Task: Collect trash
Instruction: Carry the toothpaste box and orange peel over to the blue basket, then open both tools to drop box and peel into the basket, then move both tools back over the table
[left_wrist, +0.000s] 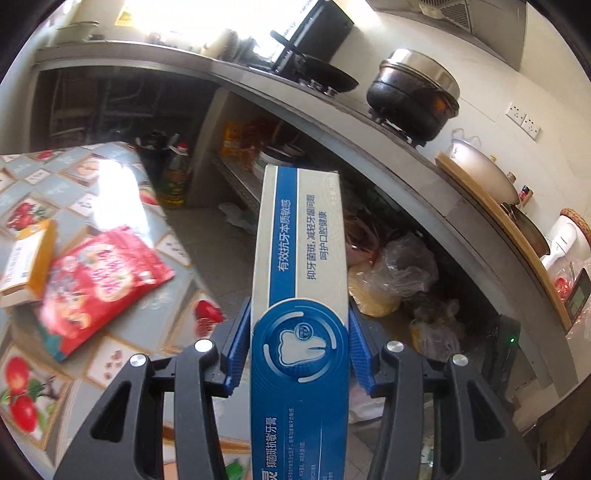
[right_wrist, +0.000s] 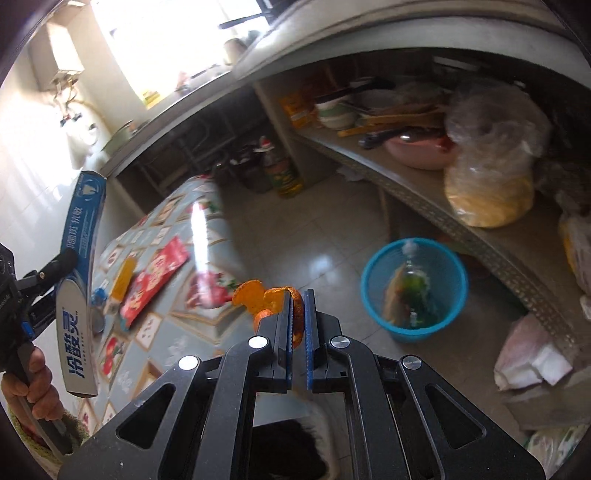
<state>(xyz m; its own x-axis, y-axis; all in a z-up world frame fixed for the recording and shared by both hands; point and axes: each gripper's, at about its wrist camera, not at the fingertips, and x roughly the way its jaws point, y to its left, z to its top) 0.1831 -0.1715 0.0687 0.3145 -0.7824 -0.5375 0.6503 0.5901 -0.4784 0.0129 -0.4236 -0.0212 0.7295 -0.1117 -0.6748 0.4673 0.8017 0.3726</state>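
Observation:
My left gripper (left_wrist: 300, 325) is shut on a blue and white toothpaste box (left_wrist: 301, 258), held in the air off the table's edge; the box also shows in the right wrist view (right_wrist: 83, 266). My right gripper (right_wrist: 299, 306) is shut on an orange peel (right_wrist: 258, 295), held over the table's corner. A blue trash basket (right_wrist: 452, 273) with trash inside stands on the floor to the right of the peel. A red snack packet (left_wrist: 99, 284) and a small yellow box (left_wrist: 29, 258) lie on the table (left_wrist: 66, 192); the packet also shows in the right wrist view (right_wrist: 155, 277).
A counter with a stove, wok (left_wrist: 325, 77) and black pot (left_wrist: 413, 96) runs along the wall. The shelf under it holds plastic bags (right_wrist: 491, 173), bowls (right_wrist: 421, 147) and bottles (left_wrist: 175, 177). Bags and paper (right_wrist: 532, 358) lie on the tiled floor.

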